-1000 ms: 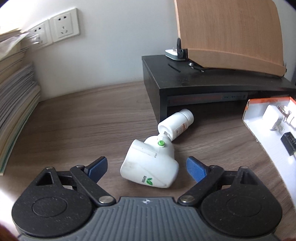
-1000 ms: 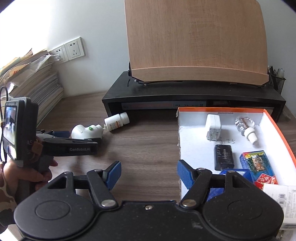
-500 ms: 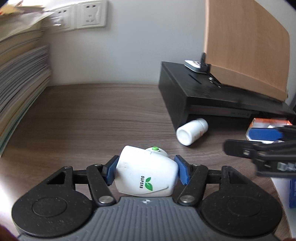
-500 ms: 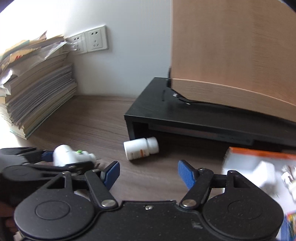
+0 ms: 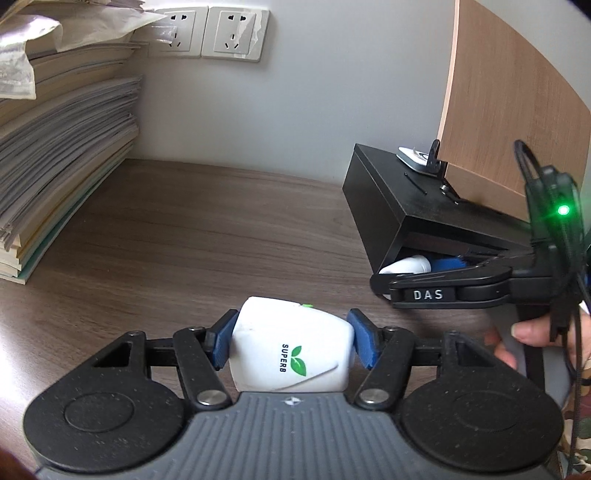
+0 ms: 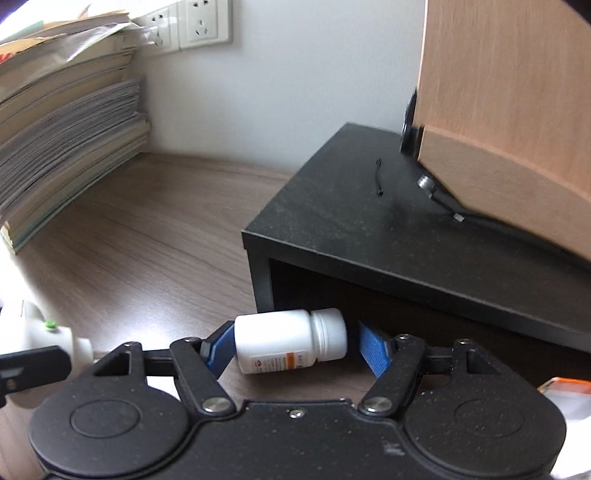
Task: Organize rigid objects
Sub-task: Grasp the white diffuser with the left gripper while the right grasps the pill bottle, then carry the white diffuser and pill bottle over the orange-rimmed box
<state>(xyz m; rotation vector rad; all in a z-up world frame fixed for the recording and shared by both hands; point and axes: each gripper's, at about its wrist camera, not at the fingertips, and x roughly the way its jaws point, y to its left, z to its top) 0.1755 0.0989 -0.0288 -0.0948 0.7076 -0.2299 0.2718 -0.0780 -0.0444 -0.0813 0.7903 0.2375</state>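
Over on the far left a tall stack of papers [image 5: 55,155] leans against the wall, with two wall sockets [image 5: 212,31] just above and to its right. The wooden desk [image 5: 207,236] runs out bare in front of them.

Nearer, the left gripper [image 5: 291,341] has its blue pads pressed against both sides of a squat white bottle [image 5: 291,350] with a green leaf mark and the word SUPERB on it. The jaws stand fairly wide, since the bottle fills the whole gap between them. A small green button shows at its far top edge. I cannot tell whether the bottle rests on the desk or is lifted off it.

To the right, the right gripper [image 6: 295,349] reaches in toward the near left corner of the black stand [image 6: 369,221]. A small white pill bottle [image 6: 291,341] lies on its side between the jaws, cap pointing right, just in front of the stand's open underside. The left pad [image 6: 221,347] touches the bottle's base, while the right pad [image 6: 373,350] stands a little clear of the cap, so the jaws are open around it and not gripping.

On top of the stand sits a curved wooden panel [image 6: 509,110], with a thin black cable trailing from its foot.
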